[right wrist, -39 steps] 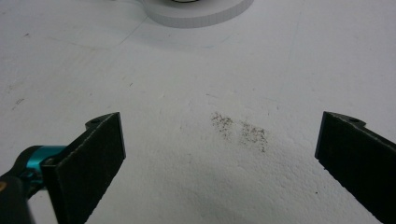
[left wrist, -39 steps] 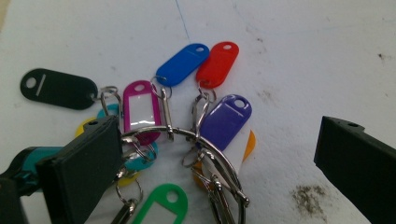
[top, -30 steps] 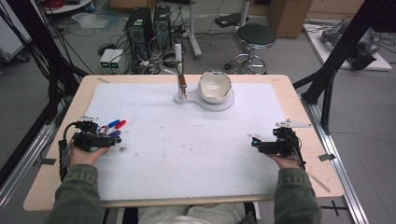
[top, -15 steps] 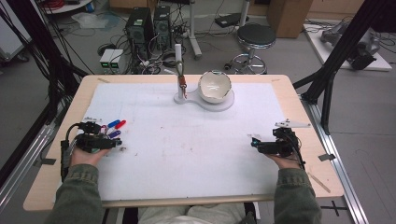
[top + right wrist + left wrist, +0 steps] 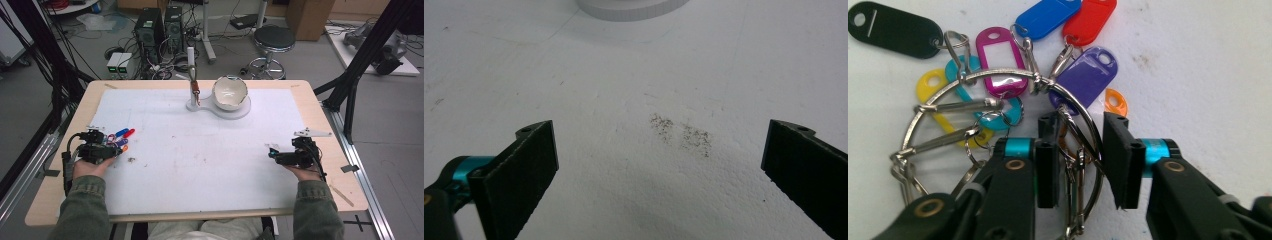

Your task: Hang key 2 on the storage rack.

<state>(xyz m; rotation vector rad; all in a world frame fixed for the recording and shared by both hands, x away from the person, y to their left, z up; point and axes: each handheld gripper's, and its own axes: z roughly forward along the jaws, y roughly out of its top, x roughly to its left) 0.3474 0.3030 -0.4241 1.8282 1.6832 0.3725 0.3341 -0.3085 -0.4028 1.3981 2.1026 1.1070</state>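
Desk (image 5: 60, 200) carries a sheet (image 5: 200, 165) covering most of its top. At the far middle of the sheet, a bowl (image 5: 230, 92) sits on a flat base (image 5: 240, 111); a short post (image 5: 193, 80) stands on the same base, just left of the bowl. Key ring with tags (image 5: 117, 141) lies on the sheet near its left edge, well apart from the bowl. Left claw (image 5: 102, 150) sits at the near side of the ring, its jaws either side of the ring wire (image 5: 1083, 132). Right claw (image 5: 272, 155) rests on bare sheet near the right edge, opposite the left. Beyond the desk, a stool (image 5: 272, 42) stands on the floor behind the bowl.
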